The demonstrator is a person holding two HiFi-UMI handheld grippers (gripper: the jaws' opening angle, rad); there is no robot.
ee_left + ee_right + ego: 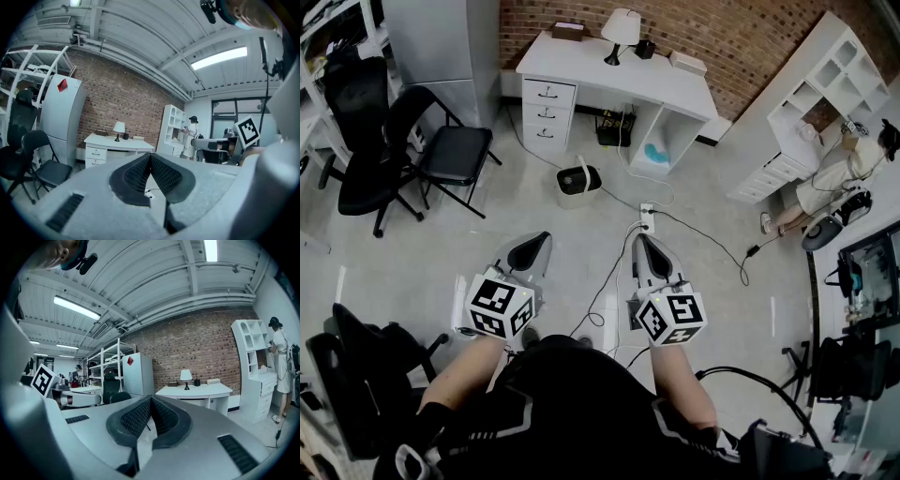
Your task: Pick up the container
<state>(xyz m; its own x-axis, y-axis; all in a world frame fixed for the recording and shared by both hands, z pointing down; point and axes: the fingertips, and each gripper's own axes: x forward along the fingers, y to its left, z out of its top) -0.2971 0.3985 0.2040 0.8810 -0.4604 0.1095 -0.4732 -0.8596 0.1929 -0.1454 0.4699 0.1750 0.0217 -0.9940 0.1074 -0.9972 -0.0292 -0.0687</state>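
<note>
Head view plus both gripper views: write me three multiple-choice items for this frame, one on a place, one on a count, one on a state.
1. Where is the container?
A. on the floor in front of the desk
B. on top of the desk
C. under the desk

2. How many drawers does the desk show in the head view?
A. one
B. three
C. five

3. How do the jaws of the right gripper stand?
A. wide apart
B. closed on the container
C. closed, with nothing between them

Key:
1 A, it sits on bare floor near the drawers.
2 B, three fronts with handles are stacked.
3 C, the pads meet at their tips with nothing between.
</note>
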